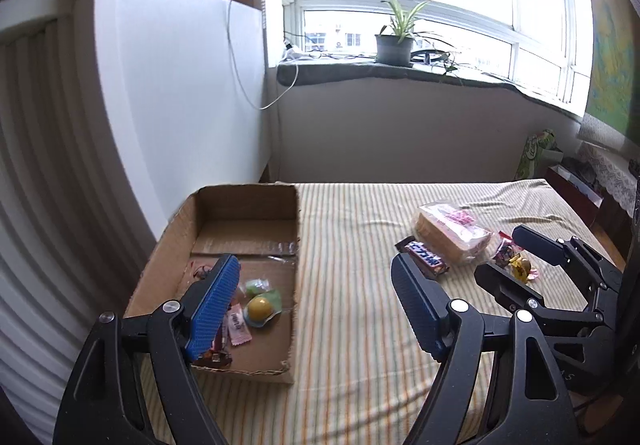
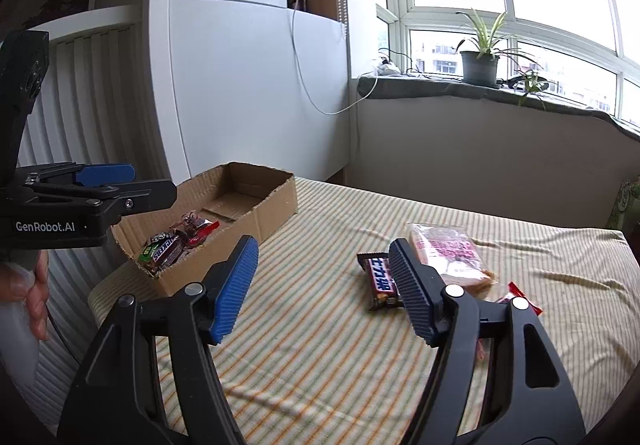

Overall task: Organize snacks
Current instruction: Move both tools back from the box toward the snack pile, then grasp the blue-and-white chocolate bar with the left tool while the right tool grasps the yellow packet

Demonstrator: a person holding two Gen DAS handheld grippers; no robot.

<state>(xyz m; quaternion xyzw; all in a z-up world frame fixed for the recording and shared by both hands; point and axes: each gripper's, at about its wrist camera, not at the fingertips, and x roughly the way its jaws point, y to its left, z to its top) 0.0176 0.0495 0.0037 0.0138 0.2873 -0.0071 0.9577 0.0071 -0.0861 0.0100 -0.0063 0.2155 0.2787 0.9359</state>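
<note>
Both grippers hang empty over the striped bed cover, jaws spread wide with nothing between the blue pads. The left gripper (image 1: 316, 301) hovers over the box's near right corner, which suits a hand that has nothing left to drop there. The right gripper (image 2: 322, 285) points toward the loose snacks, its jaws apart as if readying for the next pick, I would guess the chocolate bar (image 2: 380, 277) just ahead of its right finger.

The cardboard box (image 1: 298, 245) sits at the cover's left edge, open-topped, holding a few small sweets: a yellow round jelly cup (image 1: 259, 308), a pink wrapper, and a dark bar.

Toward the right side of the cover lie the snacks not yet sorted: the chocolate bar in a brown wrapper with blue-and-white lettering, touching a clear bag of bread slices (image 1: 452, 229) with pink print, and beside that some small red-wrapped candies (image 1: 514, 259).
</note>
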